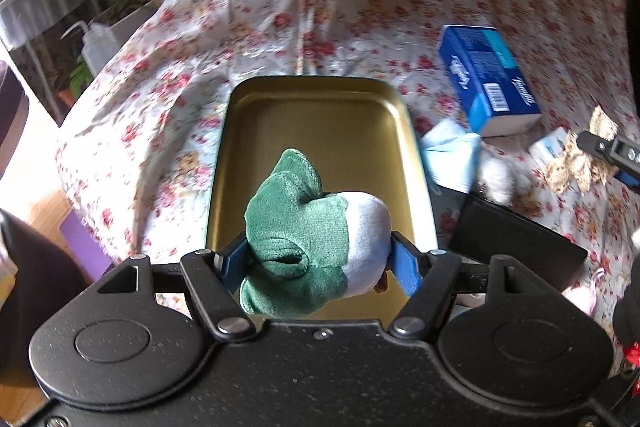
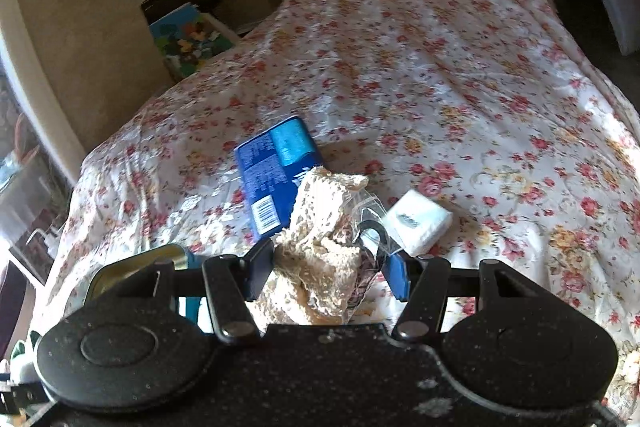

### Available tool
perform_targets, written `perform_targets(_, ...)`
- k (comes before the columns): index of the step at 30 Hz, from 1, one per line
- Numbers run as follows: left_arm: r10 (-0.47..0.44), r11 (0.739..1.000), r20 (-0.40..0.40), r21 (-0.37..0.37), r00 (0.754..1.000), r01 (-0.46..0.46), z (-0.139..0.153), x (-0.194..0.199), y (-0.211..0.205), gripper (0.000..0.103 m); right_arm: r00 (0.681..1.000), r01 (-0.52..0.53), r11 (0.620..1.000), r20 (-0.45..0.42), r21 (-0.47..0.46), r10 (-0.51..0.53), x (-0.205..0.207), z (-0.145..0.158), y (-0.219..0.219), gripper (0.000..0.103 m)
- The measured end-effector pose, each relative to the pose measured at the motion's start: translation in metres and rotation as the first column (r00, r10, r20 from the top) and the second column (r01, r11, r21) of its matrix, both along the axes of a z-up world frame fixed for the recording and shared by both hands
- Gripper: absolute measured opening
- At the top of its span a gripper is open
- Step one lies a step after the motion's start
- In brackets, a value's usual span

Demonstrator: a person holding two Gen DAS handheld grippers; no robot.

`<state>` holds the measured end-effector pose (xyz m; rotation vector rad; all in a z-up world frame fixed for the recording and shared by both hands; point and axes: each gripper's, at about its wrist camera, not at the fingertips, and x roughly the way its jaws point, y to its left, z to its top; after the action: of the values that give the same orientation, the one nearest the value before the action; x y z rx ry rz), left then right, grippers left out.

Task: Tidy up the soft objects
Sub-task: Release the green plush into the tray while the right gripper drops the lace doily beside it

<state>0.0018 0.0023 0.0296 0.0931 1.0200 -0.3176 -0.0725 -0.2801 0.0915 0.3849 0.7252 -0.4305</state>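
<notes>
The left tongs (image 1: pixel 318 259) pinch a green and white plush toy (image 1: pixel 312 239), whose underside and near end are hidden behind the jaw arms. Directly beyond and below it lies a gold metal tray (image 1: pixel 320 115), bare inside (the toy hangs over its near half, not in it). To the right of these tongs a dark flat slab (image 1: pixel 516 247) is partly cut off by the jaw arm, and a white fluffy lump (image 1: pixel 496 179) is too blurred to name.

The right tongs (image 2: pixel 328 267) grip a cream crocheted piece (image 2: pixel 320 227) in crinkled clear wrap, its lower part hidden by the tool body. Just beyond it lies a blue tissue pack (image 2: pixel 272 167), half covered by the crochet; right of that, a small white packet (image 2: pixel 420 223) rests on the floral bedspread (image 2: pixel 440 47).
</notes>
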Motion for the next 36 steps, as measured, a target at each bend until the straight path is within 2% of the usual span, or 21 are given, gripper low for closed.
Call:
perform_targets(8,0.011,0.999,-0.016,-0.045,1.000,-0.012,0.006,0.002,0.011,0.067,0.993,-0.117,0.993,-0.025,-0.016,0.117,0.007,0.000,0.047,0.058)
perform_targets(17,0.051,0.995,-0.066,-0.078,0.996,-0.056,0.005,0.011,0.027,0.067,0.957,-0.276,0.961,-0.085,0.025,0.278,0.016,-0.012,0.124,0.058)
perform_targets(25,0.053,0.996,-0.100,-0.066,0.994,-0.060,-0.002,0.013,0.029,0.067,0.955,-0.279,0.957,-0.084,0.076,0.285,0.062,-0.008,0.150,0.058)
perform_targets(28,0.065,0.996,-0.103,-0.055,0.993,-0.071,-0.003,0.014,0.029,0.069,0.956,-0.279,0.958,-0.071,0.072,0.284,0.081,-0.003,0.156,0.060)
perform_targets(30,0.075,0.995,-0.099,-0.052,0.992,-0.080,-0.003,0.014,0.030,0.071,0.958,-0.274,0.959,-0.064,0.069,0.278,0.093,0.000,0.158,0.067)
perform_targets(36,0.082,0.993,-0.089,-0.080,0.993,-0.089,0.003,0.014,0.033,0.072,0.962,-0.261,0.963,-0.069,0.071,0.265,0.102,0.001,0.157,0.069)
